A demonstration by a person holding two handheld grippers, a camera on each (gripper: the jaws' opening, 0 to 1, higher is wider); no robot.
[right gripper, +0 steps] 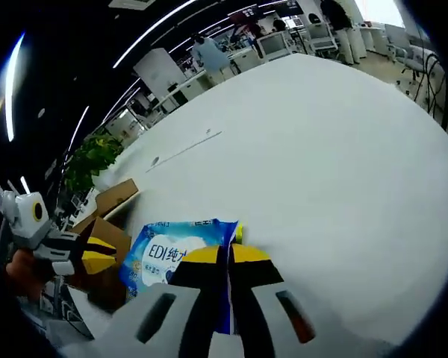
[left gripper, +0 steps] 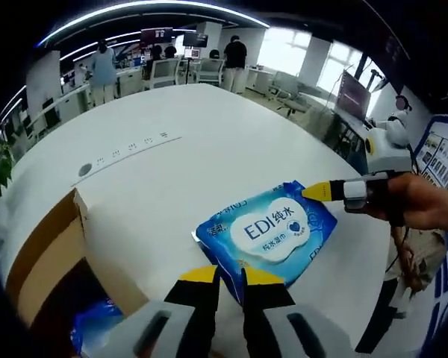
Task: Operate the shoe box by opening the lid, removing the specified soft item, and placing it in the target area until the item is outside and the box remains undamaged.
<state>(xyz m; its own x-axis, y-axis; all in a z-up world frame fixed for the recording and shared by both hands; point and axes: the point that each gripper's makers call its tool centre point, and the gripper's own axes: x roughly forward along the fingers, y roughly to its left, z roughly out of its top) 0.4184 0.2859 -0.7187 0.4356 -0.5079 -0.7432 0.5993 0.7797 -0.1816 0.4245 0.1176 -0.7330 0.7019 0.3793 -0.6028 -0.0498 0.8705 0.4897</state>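
In the left gripper view we are looking along the left hand-held gripper [left gripper: 232,277], whose yellow-tipped jaws are pinching the near edge of the blue wipes pack [left gripper: 267,231]. The pack is lying flat on the white counter [left gripper: 209,142], outside the box, with its white label facing up. At the pack's far corner the right hand-held gripper [left gripper: 322,192] is coming in from the right, held by a person's hand [left gripper: 422,201]; its yellow tip is touching that corner.

In the right gripper view we are looking along the right hand-held gripper [right gripper: 225,257], whose jaws are pressed together on the edge of the same wipes pack [right gripper: 175,250]. The left hand-held gripper [right gripper: 97,253] is showing at the left, just beside the pack's other end.

The cardboard shoe box [left gripper: 52,261] is standing open at the lower left of the left gripper view, just beside the pack. Inside it we are seeing something blue [left gripper: 97,328], too dim to identify. In the right gripper view the shoe box [right gripper: 104,224] is lying behind the pack, its flap [right gripper: 113,195] raised.

A long pale strip [left gripper: 131,153] is lying on the counter well apart from the box. People [left gripper: 235,60] are standing among desks beyond the counter.
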